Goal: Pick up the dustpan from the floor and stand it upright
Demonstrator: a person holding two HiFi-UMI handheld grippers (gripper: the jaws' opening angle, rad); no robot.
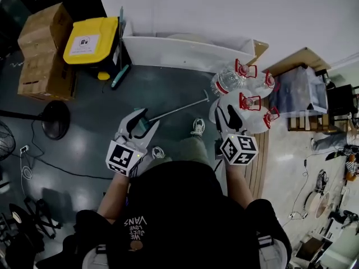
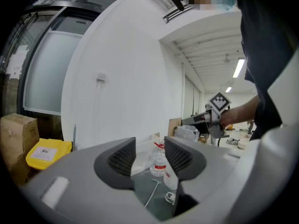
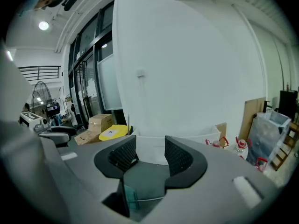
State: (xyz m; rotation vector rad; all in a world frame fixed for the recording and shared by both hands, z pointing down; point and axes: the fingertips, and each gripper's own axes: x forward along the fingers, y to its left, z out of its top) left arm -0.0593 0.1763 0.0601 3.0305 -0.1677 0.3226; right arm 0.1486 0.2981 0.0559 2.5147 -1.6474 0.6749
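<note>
The dustpan lies on the dark floor. In the head view its teal pan shows partly behind my left gripper, and its thin metal handle runs up and right. The left gripper is open with nothing between its fingers; in the left gripper view the handle lies on the floor beyond the jaws. My right gripper hangs open to the right of the handle's end. In the right gripper view the teal pan shows low down, below the empty jaws.
Several water jugs with red caps stand at the right by a wooden pallet. A long white trough runs along the wall, beside a yellow-lidded bin and cardboard boxes. A fan base and cables lie left. The person's shoes are near the handle.
</note>
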